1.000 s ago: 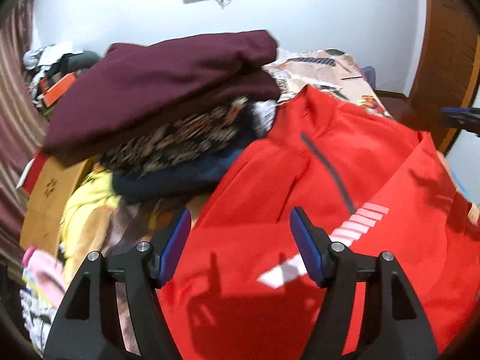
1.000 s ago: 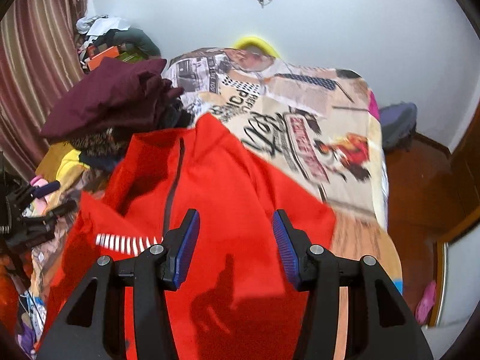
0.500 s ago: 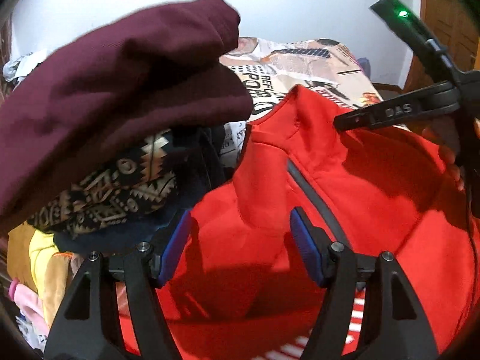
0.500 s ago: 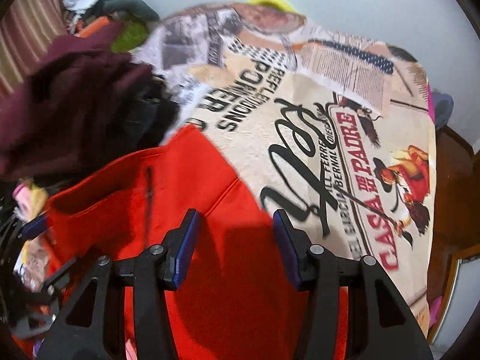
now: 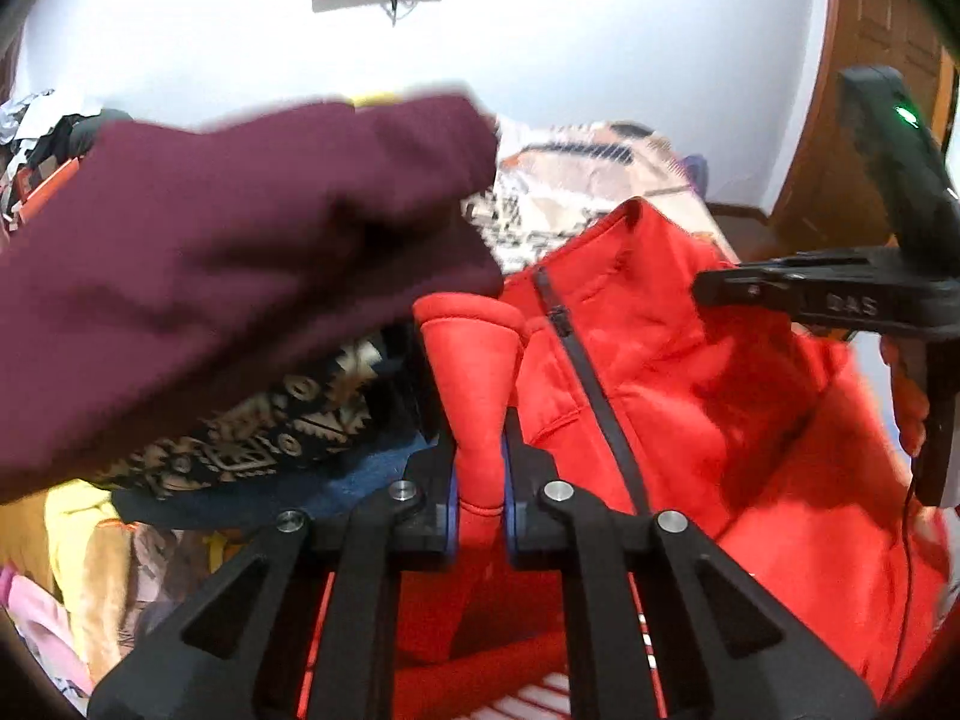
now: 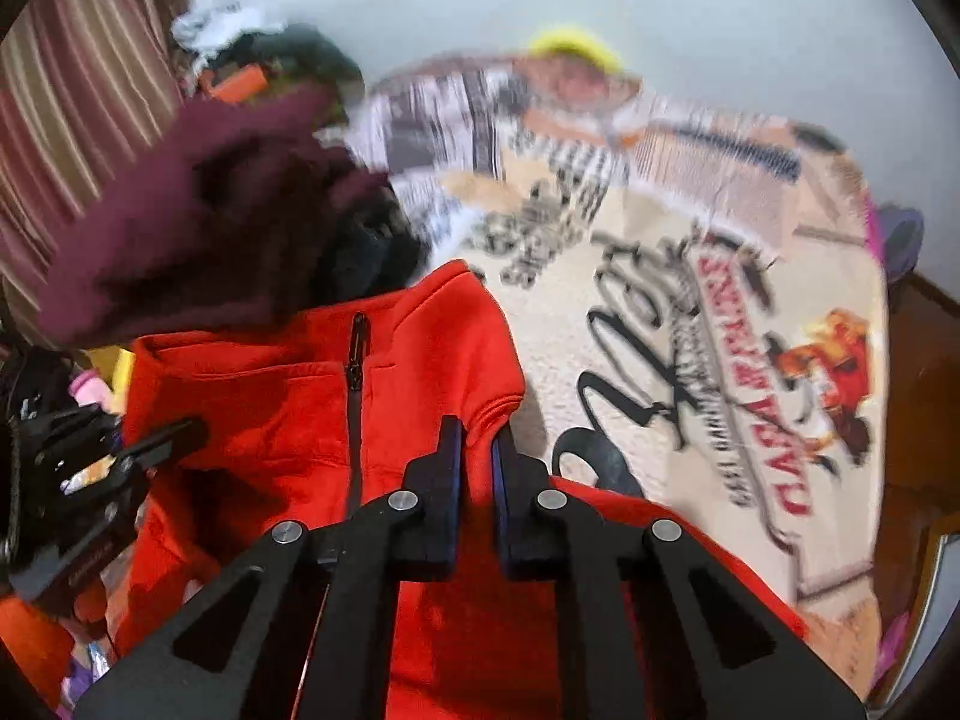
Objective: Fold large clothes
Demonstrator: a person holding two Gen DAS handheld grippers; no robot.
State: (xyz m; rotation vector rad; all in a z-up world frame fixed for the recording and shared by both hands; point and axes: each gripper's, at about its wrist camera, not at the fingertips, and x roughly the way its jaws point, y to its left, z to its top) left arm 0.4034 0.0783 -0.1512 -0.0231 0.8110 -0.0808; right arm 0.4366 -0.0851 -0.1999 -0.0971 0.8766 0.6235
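Red zip jacket (image 5: 690,372), on printed bedspread (image 6: 720,312): left tongs (image 5: 480,480) just clenched on shoulder fold; right tongs (image 6: 477,468) just clenched on opposite shoulder, bedspread at two o'clock.

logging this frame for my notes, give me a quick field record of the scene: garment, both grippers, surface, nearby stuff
garment: red zip-neck jacket, collar up, spread on the bed
left gripper: jaws just closed, pinching a bunched fold of the jacket
right gripper: jaws just closed, pinching the jacket's edge by the shoulder
surface: printed bedspread
nearby: maroon garment on top of a clothes pile beside the jacket
zip: dark zipper, closed
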